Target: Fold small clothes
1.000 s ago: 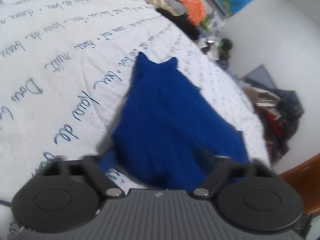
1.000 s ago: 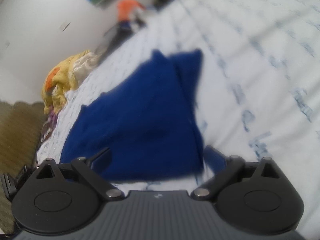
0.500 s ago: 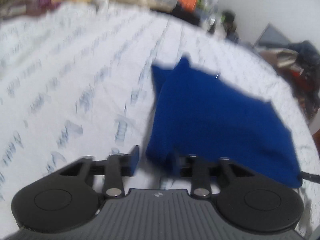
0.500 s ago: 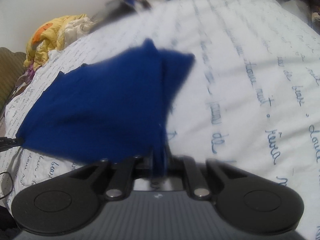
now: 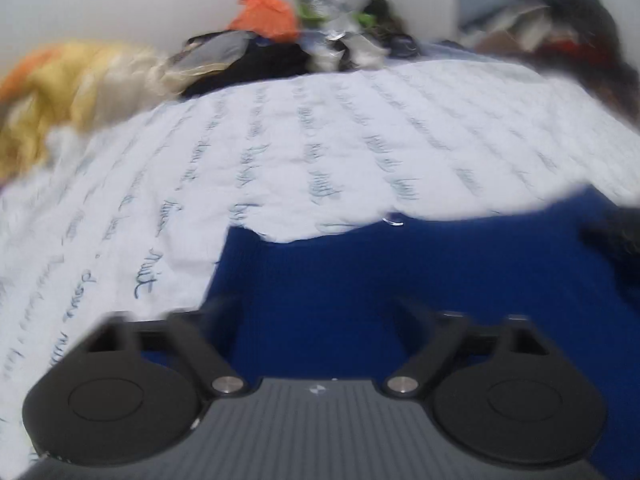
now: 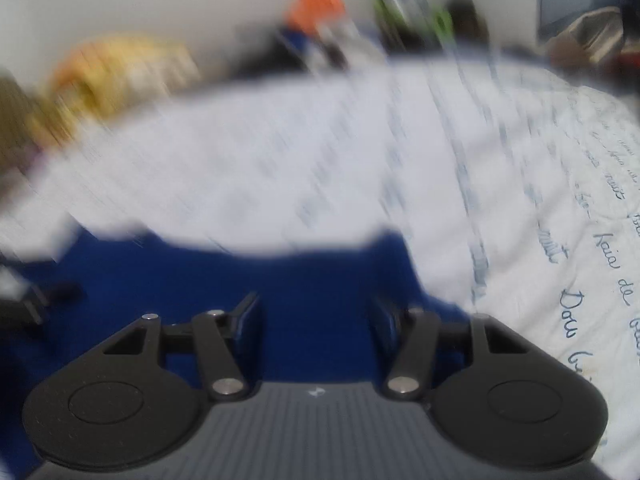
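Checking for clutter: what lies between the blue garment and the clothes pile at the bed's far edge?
Only bare printed bedspread, seen in the left wrist view between garment and pile.

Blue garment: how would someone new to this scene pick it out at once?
Start from the white bedspread printed with blue handwriting, which fills the bed. The blue garment lies flat on its near side, right in front of both cameras. It is the one solid deep-blue piece; the other clothes, yellow and orange, are heaped at the far edge.
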The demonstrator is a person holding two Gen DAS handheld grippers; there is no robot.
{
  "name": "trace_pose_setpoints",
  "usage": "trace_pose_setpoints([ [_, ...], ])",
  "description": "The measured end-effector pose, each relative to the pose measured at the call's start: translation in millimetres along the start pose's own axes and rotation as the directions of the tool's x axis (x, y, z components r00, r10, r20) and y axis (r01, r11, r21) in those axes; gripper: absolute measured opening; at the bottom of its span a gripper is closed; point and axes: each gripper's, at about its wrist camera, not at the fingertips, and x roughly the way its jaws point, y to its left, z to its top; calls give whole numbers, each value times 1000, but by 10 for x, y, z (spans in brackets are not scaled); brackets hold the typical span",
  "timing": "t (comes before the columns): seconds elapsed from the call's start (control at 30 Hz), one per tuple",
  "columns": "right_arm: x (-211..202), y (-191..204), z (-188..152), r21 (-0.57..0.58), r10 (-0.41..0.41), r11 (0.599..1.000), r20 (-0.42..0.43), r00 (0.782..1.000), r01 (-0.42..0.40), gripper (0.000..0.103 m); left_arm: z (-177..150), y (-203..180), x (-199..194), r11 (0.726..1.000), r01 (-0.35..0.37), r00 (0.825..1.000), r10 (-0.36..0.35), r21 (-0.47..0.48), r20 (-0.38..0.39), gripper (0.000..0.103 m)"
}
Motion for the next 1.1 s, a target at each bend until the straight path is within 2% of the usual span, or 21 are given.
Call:
trace_pose_setpoints([
  [0.03,-163,-141,-223,-43,-19,999,45,999,21,65,-23,142,33,998,23,1000,-22,-54,15,103],
  [0.1,-196,-195,-250,-6,-6,1000,57,998,6,65,-65,228,16,997,25,999,-23,-70,33,103],
  [0.2,-210,-198,-276,-19,-13,1000,58,998,14,65,-87,209,-40,997,1,999,2,-75,43,103],
  [0.23,-228,-218,-302,-20,-13,1000,59,998,15,65,-97,179,-97,997,-27,998,31,-78,53,99],
  [0.27,-216,-206,-298,-16,-12,1000,60,998,13,65,-124,155,-187,996,-38,997,43,-81,60,91],
  [0.3,-312,-303,-374,-13,-12,1000,62,998,13,65,-160,137,-314,996,-22,997,28,-84,72,90],
  [0.4,-386,-407,-431,-9,-14,1000,67,998,14,65,-337,57,-708,992,84,988,-72,-89,135,101],
  [0.47,-431,-468,-449,-7,-10,1000,66,998,10,66,-435,-20,-701,990,118,989,-111,-77,98,103],
  [0.5,-438,-479,-447,-7,-9,1000,66,998,10,66,-505,-53,-610,992,105,993,-101,-67,61,103],
  [0.53,-443,-481,-448,-9,-11,1000,65,998,11,66,-607,-129,-599,998,55,993,-54,-8,102,103],
  [0.57,-447,-484,-450,-9,-12,1000,65,998,13,66,-618,-168,-617,998,54,993,-56,19,106,103],
  [0.67,-543,-464,-460,-7,-47,999,50,998,47,66,-620,-136,-609,998,56,993,-55,-6,108,103],
  [0.73,-743,-391,-508,38,-88,996,50,995,87,70,-619,-130,-613,998,62,992,-61,-9,109,103],
  [0.77,-848,-355,-560,57,-70,996,59,996,66,72,-624,-131,-613,998,62,992,-61,-9,110,103],
  [0.83,-985,-300,-708,48,-27,999,54,998,25,88,-620,-126,-612,998,59,992,-58,-8,109,103],
  [0.87,-983,-273,-807,22,-37,999,32,999,36,90,-622,-127,-610,998,56,993,-55,-6,109,103],
  [0.93,-1043,-207,-977,-37,-48,998,77,996,51,91,-623,-128,-601,998,56,993,-55,-7,109,103],
  [1.1,-1039,-244,-978,-15,-70,997,73,995,72,91,-641,-145,-590,999,47,993,-46,-9,111,103],
])
